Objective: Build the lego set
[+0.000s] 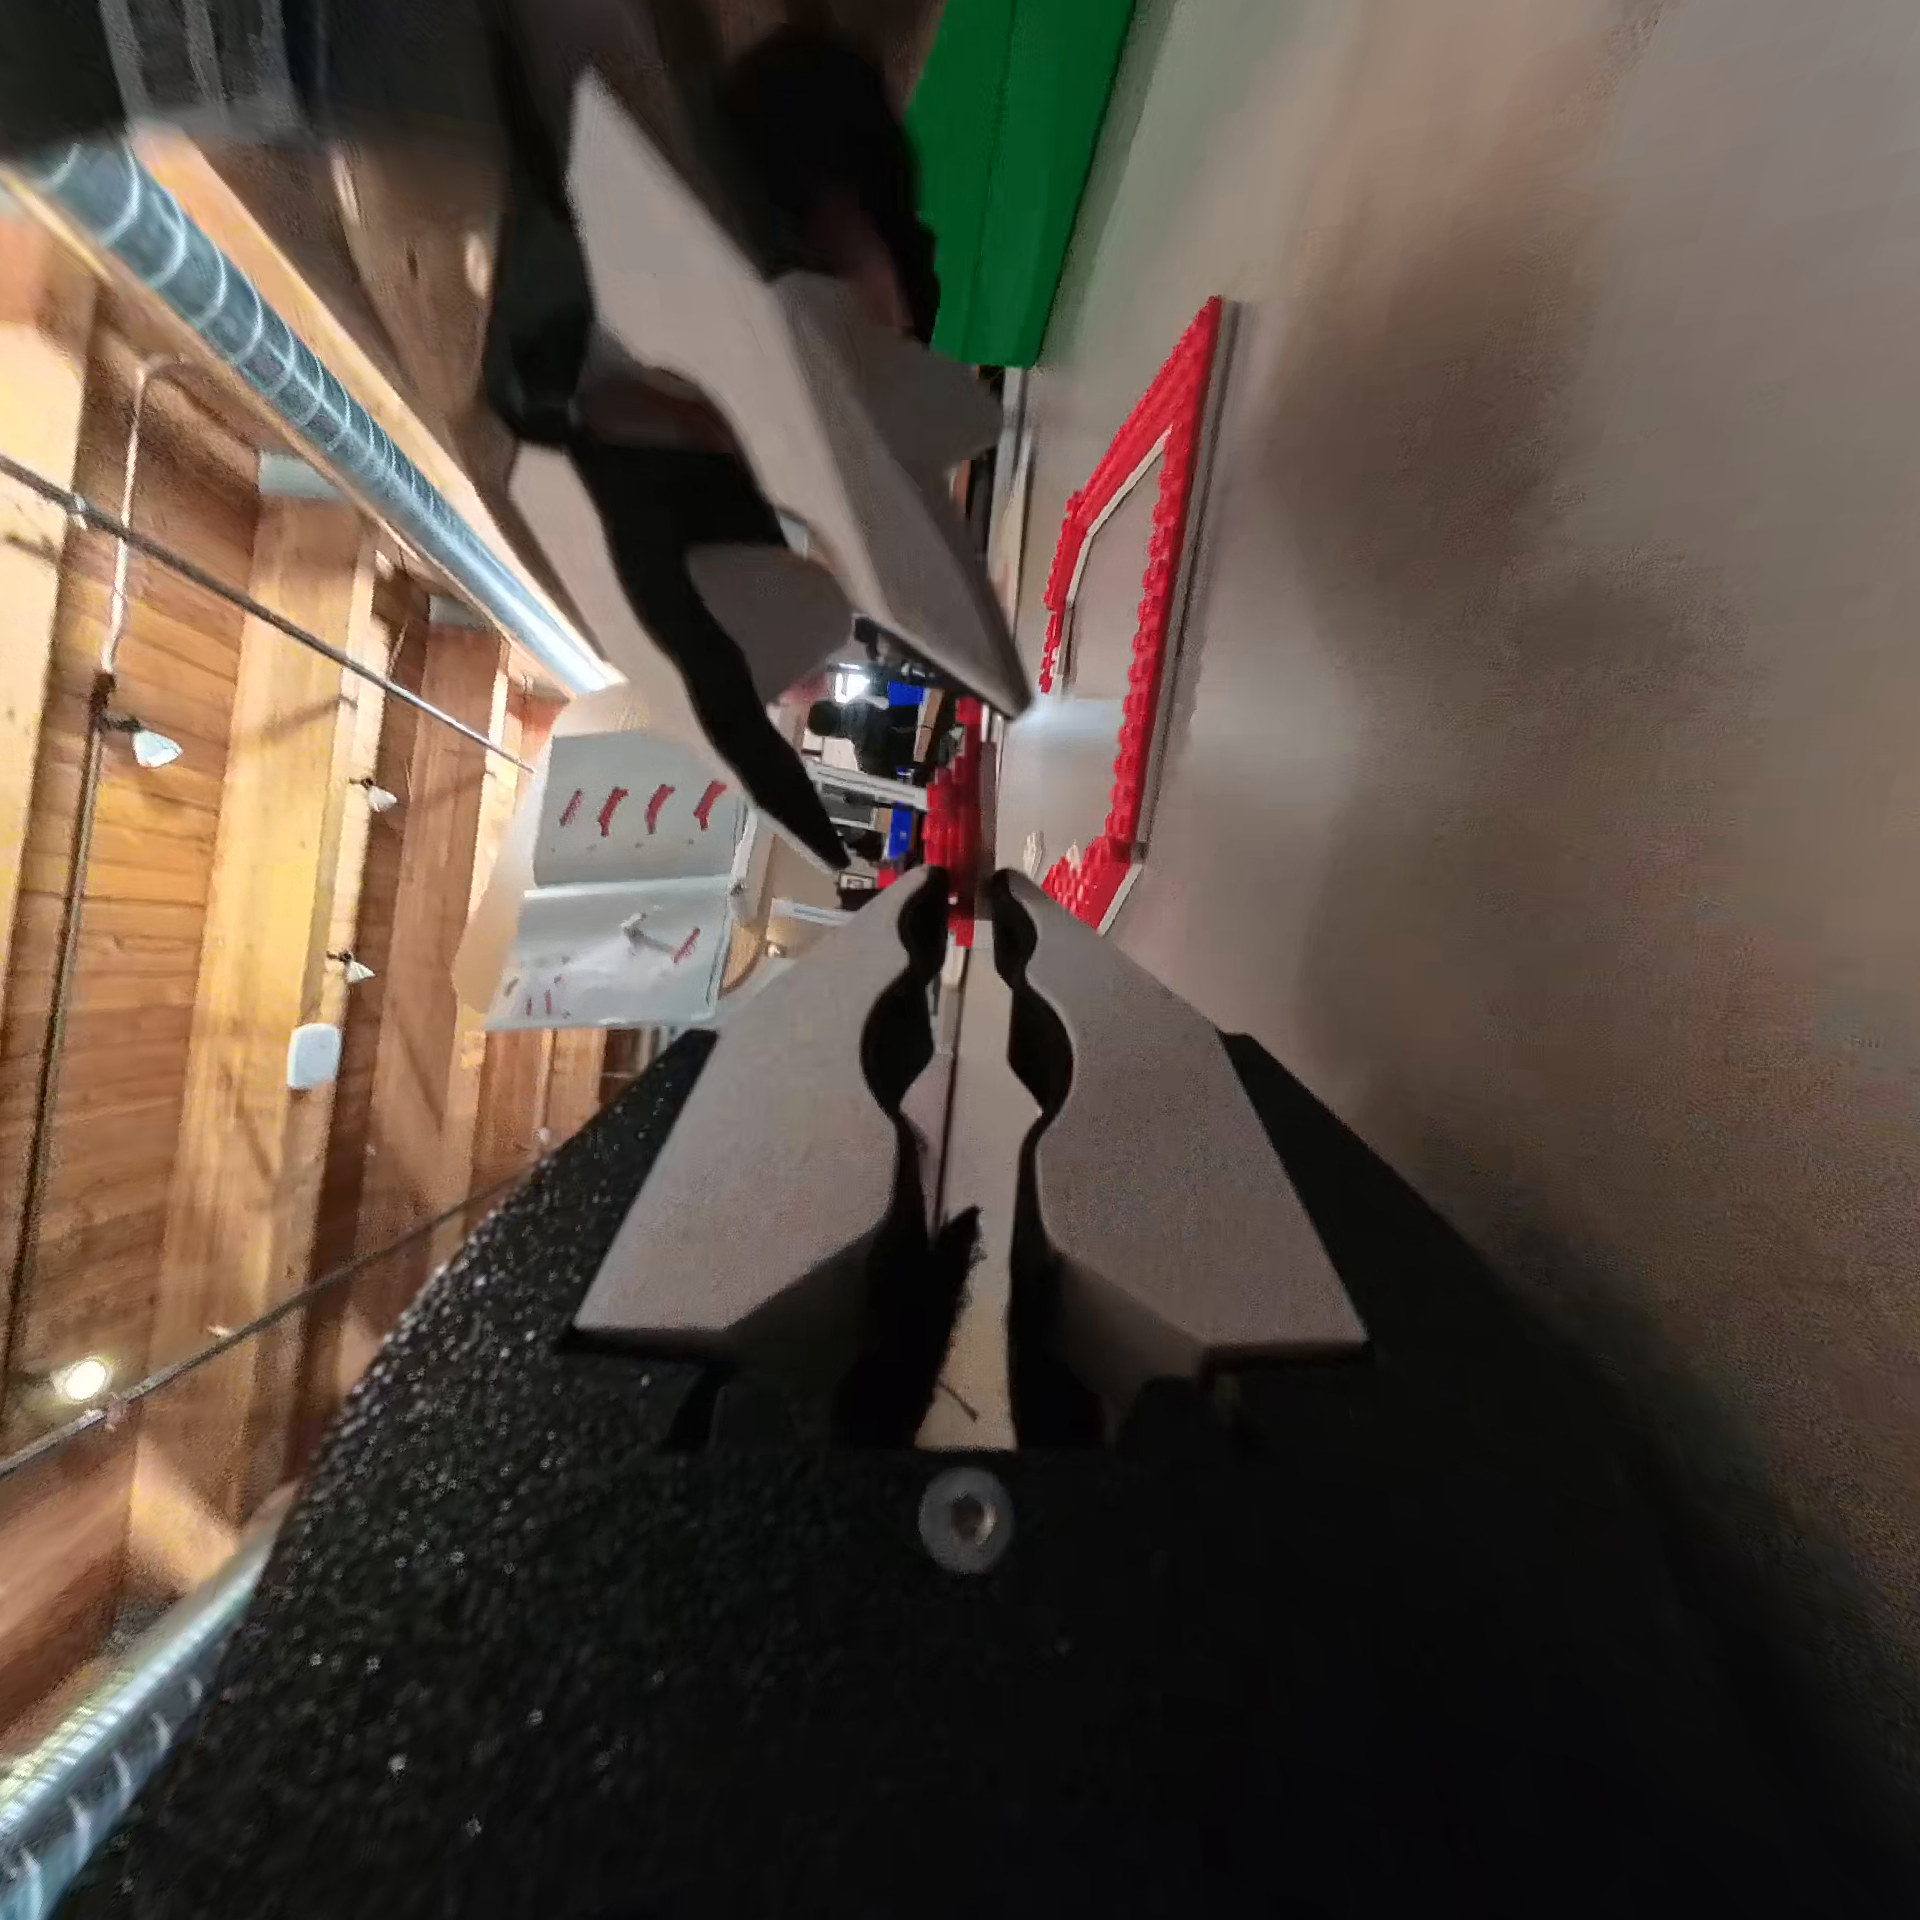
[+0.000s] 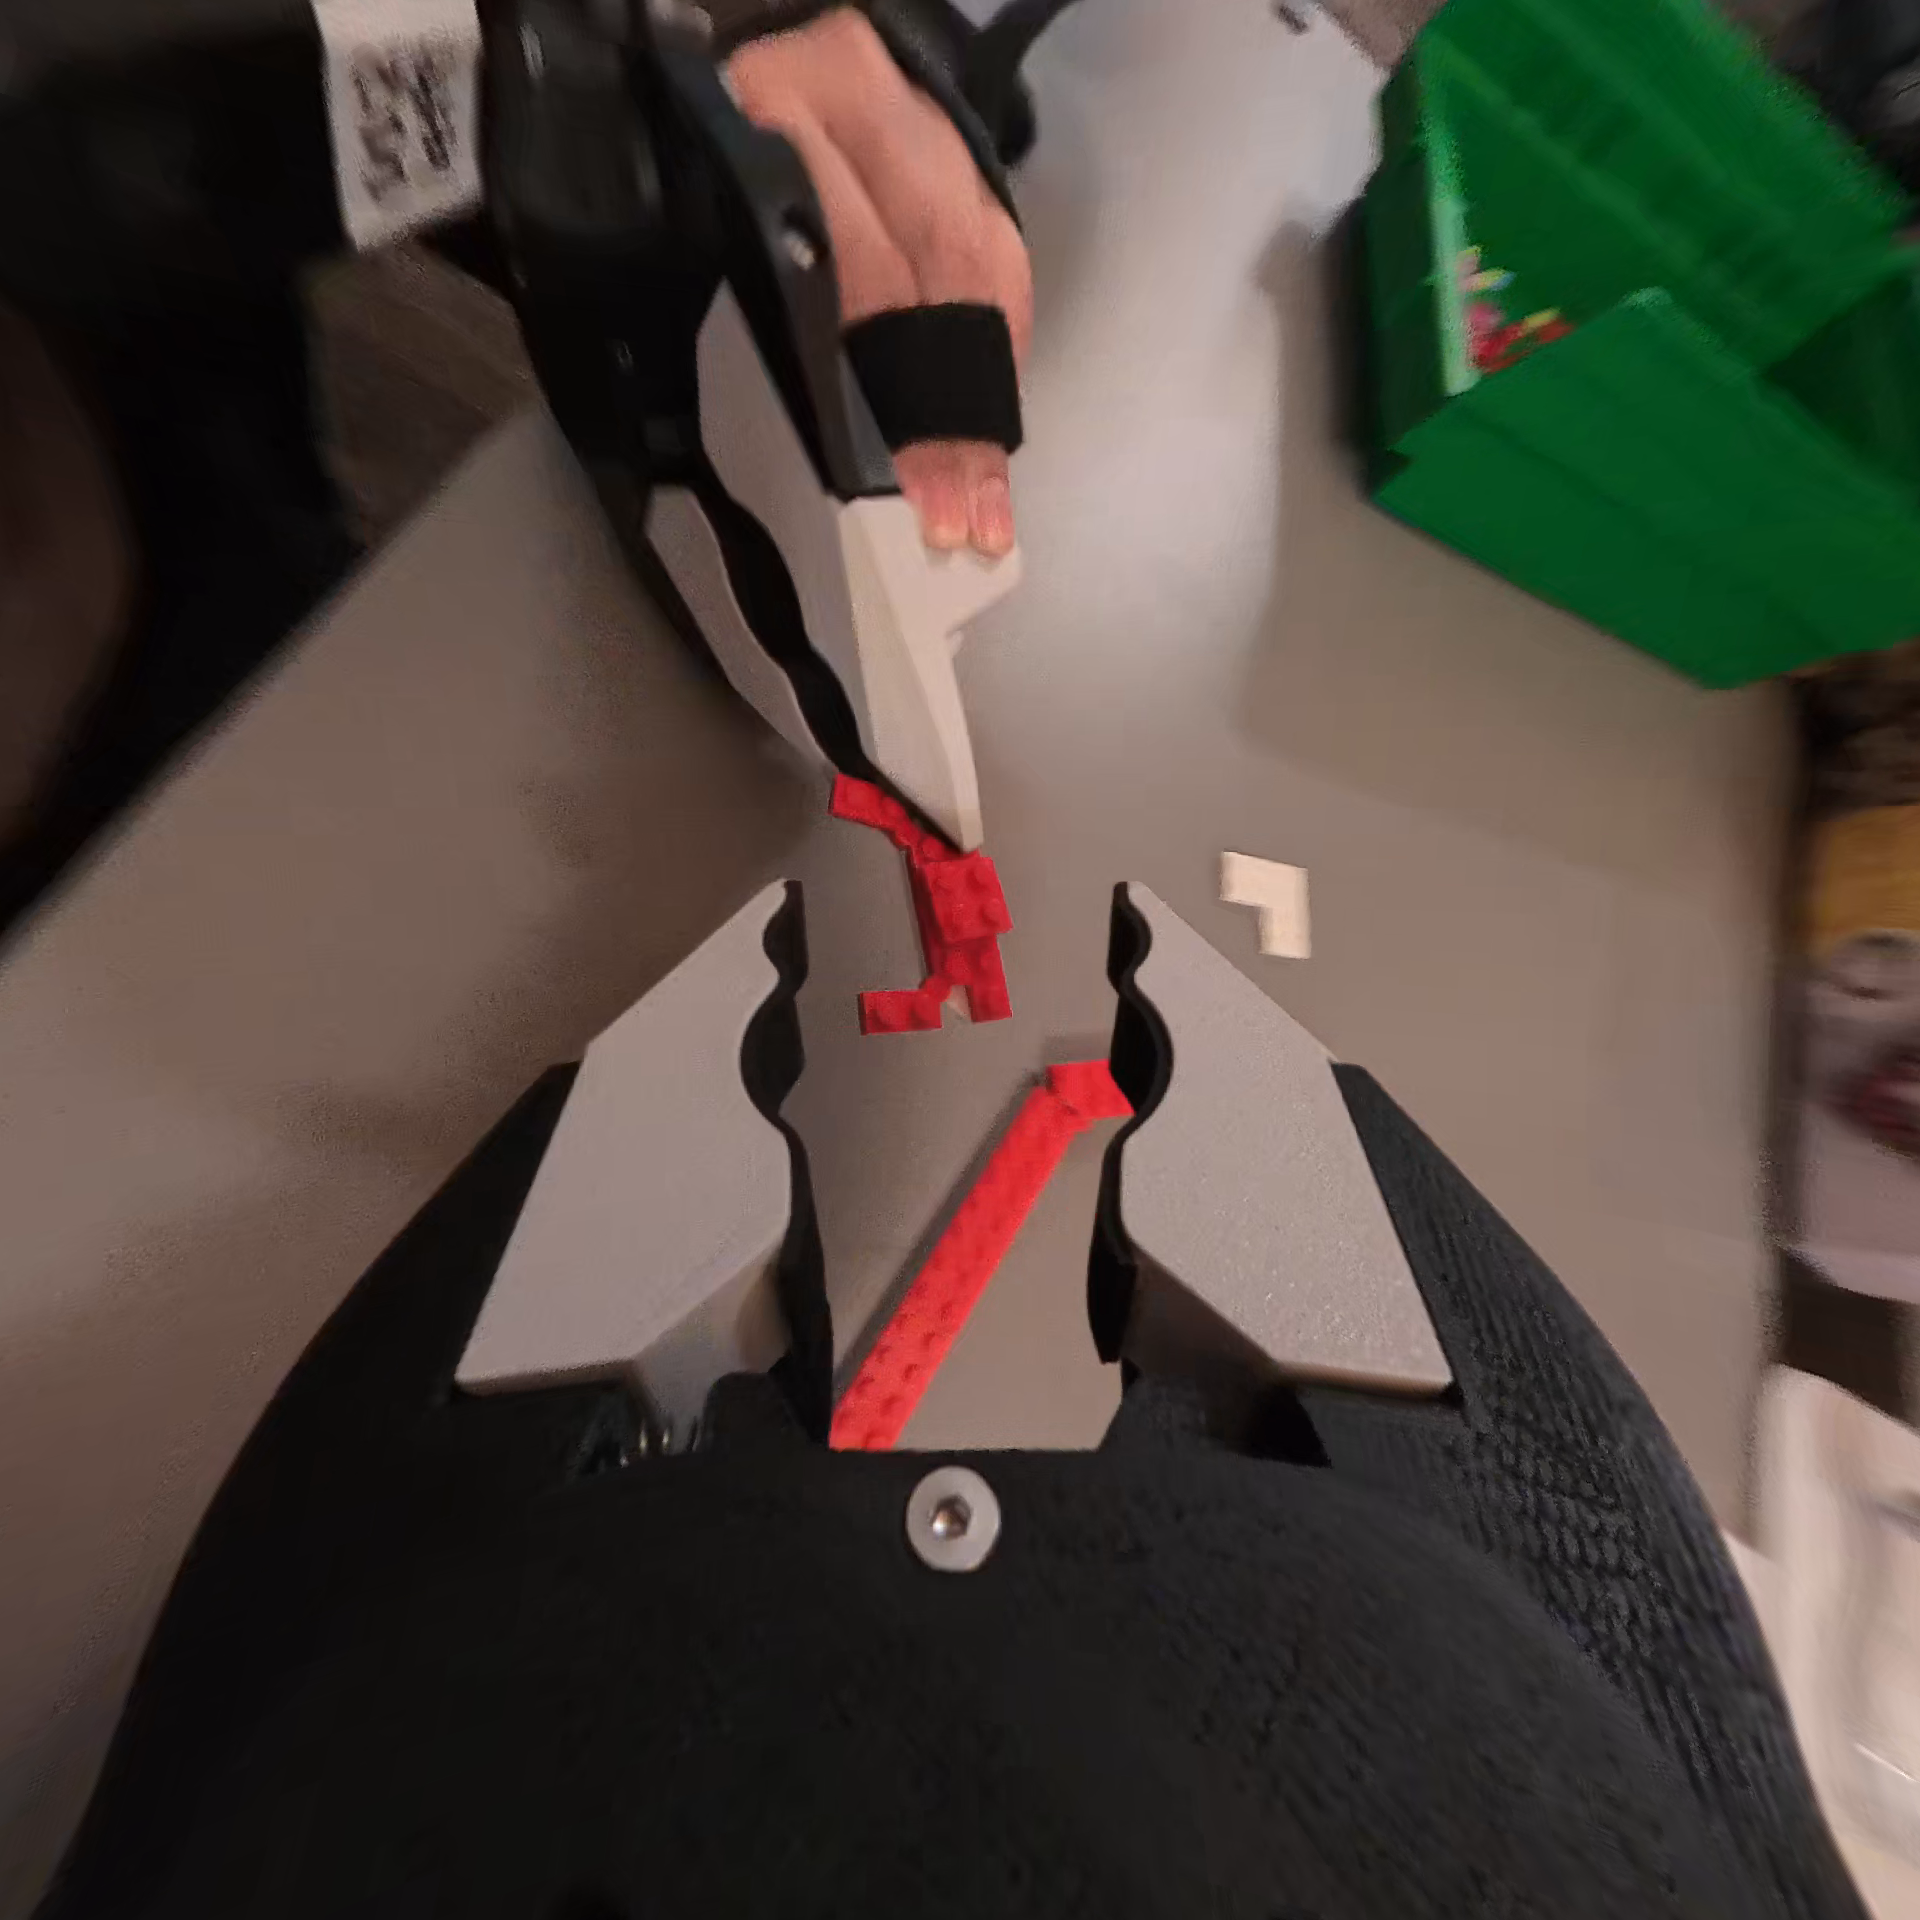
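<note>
Right wrist view: the right gripper (image 2: 956, 904) fills the lower half of the frame, its two grey fingers spread wide apart with nothing between them. Past its tips, at the frame's centre, the left gripper (image 2: 920, 821) comes down from the upper left, a person's hand (image 2: 925, 270) behind it with a black strap across the fingers. The left gripper's fingers are pinched on the top end of a small red lego assembly (image 2: 940, 925), which hangs down toward the grey table (image 2: 364, 935). A long red lego plate (image 2: 966, 1257) runs diagonally from the bottom centre up to the right finger's inner edge. A small white L-shaped lego piece (image 2: 1268, 899) lies to the right of centre, well apart from the red parts. A green bin (image 2: 1621, 343) sits in the upper right.

Left wrist view: the picture is turned sideways, table on the right. The left gripper's fingertips sit close together at centre with red lego between them. A red lego frame (image 1: 1143, 623) lies on the table at upper centre-right, the green bin (image 1: 1008, 177) above it. The right gripper (image 1: 935, 774) reaches in from the upper left, fingers apart.
</note>
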Available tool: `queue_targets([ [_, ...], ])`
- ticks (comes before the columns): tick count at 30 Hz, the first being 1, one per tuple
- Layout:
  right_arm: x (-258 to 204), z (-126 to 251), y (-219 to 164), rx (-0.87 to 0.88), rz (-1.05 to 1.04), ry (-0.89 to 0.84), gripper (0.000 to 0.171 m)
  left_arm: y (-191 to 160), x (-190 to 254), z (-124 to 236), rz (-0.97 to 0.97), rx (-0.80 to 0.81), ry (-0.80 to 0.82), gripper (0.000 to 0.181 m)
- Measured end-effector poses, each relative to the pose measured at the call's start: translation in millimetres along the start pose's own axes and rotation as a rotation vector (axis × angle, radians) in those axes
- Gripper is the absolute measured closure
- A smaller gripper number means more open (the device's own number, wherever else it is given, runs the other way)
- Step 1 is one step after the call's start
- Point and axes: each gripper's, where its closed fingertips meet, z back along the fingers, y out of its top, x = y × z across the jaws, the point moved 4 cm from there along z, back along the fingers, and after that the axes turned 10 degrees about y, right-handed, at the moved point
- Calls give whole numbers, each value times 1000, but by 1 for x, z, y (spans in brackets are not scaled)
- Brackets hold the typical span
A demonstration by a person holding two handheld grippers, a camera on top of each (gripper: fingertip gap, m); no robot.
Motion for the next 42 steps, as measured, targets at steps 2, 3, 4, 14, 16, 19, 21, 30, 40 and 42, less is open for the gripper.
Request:
queue_targets([
  [2, -5, -6, -1, -87, 137, -166, 113, -4, -1, -1, 36, -20, -10, 175],
  [3, -8, -10, -2, -136, 202, -235, 113, -5, -1, -1, 44, -26, -13, 175],
  [4, -11, -14, -3, -185, 264, -292, 114, -6, 0, -2, 51, -33, -20, 175],
  [14, -3, -33, -15, -500, 641, -654, 144, -9, 1, -2, 95, -50, -44, 175],
  [16, -2, -36, -15, -485, 632, -660, 146, -9, 1, -2, 99, -53, -51, 175],
  [19, 0, -35, -12, -493, 638, -700, 158, -10, 1, -2, 106, -62, -51, 175],
  [21, 1, -36, -13, -494, 601, -703, 158, -11, 1, -3, 125, -68, -59, 175],
  [30, 4, -39, -14, -471, 439, -661, 161, -15, 4, -4, 173, -109, -102, 175],
  [40, 1, -46, -25, -417, 408, -572, 161, -16, 13, -6, 238, -119, -195, 175],
  [42, 1, -46, -24, -372, 355, -551, 160, -17, 12, -7, 274, -118, -199, 175],
])
